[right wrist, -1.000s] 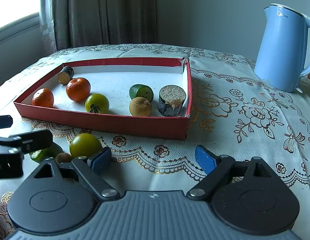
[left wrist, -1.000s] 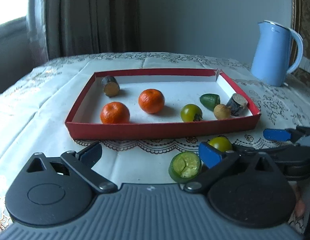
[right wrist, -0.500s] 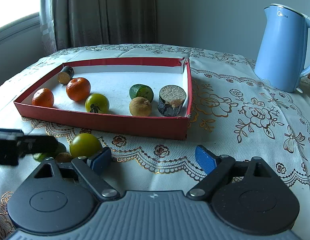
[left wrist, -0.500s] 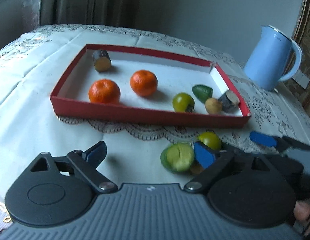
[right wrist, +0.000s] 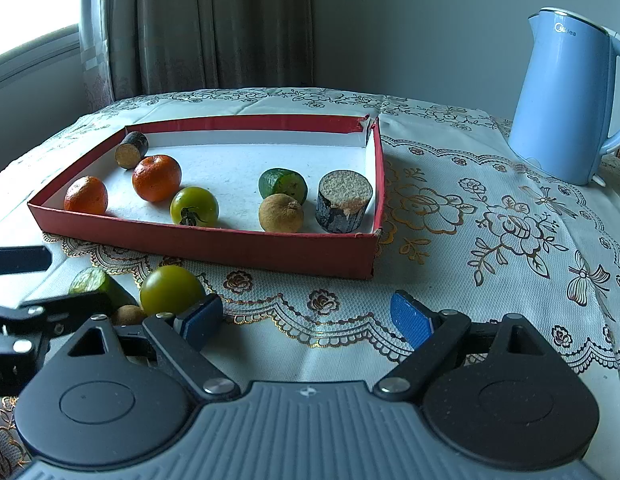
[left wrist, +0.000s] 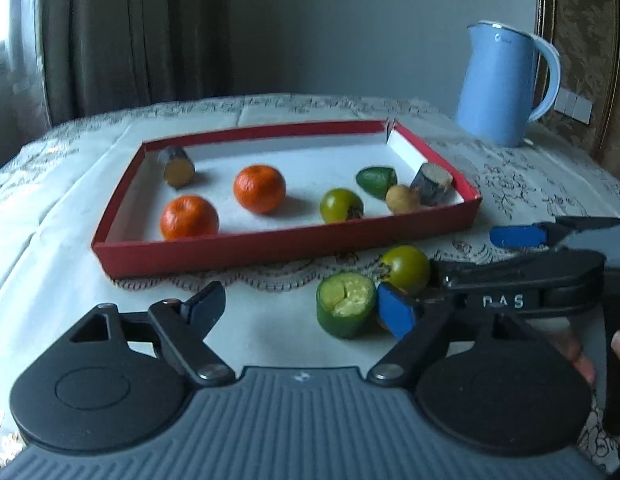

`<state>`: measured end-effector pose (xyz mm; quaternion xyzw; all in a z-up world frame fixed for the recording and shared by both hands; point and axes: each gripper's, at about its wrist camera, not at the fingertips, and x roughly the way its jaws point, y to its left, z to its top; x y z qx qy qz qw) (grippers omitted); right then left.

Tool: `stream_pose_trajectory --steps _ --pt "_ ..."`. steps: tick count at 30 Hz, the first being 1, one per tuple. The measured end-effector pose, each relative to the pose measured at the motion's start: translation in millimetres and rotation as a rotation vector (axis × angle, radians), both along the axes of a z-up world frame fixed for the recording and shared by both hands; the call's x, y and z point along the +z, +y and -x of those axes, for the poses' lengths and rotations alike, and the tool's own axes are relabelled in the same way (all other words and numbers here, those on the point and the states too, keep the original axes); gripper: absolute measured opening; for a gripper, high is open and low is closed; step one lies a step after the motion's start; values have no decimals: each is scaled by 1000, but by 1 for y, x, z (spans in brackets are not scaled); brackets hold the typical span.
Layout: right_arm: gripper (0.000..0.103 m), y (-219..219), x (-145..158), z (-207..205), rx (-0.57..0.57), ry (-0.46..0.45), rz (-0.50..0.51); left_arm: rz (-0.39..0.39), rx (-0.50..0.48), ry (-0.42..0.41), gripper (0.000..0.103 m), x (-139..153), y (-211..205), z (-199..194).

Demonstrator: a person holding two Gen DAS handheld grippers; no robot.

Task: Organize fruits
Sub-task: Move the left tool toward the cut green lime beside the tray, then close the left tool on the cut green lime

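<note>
Left gripper (left wrist: pixel 300 308) jaws have just been closing. The cut green cucumber-like chunk (left wrist: pixel 345 305) sits between the fingers, touching or just beside the right blue pad (left wrist: pixel 395 310); the left pad stands clear, so no grip yet. I'd guess it's lining up to lift the chunk.

Round green tomato (right wrist: pixel 172 290) and small brown fruit (right wrist: pixel 128 314) lie just past it on the lace tablecloth (right wrist: pixel 489 240), outside the shallow red cardboard tray (right wrist: pixel 214 246).

Right gripper (right wrist: pixel 306 320) is spread wide, empty, parked beside the tomato, probably waiting its turn.

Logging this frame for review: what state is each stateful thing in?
Red tray: holds seven pieces.
Cut green fruit: on the cloth outside the tray, cut face up.
Green tomato: outside the tray, ungripped.
Left tool: open, has been closing, right pad beside the cut fruit.
Right tool: open, empty.
</note>
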<state>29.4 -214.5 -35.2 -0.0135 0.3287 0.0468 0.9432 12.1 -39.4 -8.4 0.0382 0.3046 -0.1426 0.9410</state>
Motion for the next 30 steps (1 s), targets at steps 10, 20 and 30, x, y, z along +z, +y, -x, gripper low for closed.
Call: stream_pose_trajectory --steps 10,20,30 --pt "91 0 0 0 0 0 0 25 -126 41 30 -1 -2 -2" --pt "91 0 0 0 0 0 0 11 -98 -11 29 2 1 5" --pt "91 0 0 0 0 0 0 44 -9 -90 29 30 19 -22"
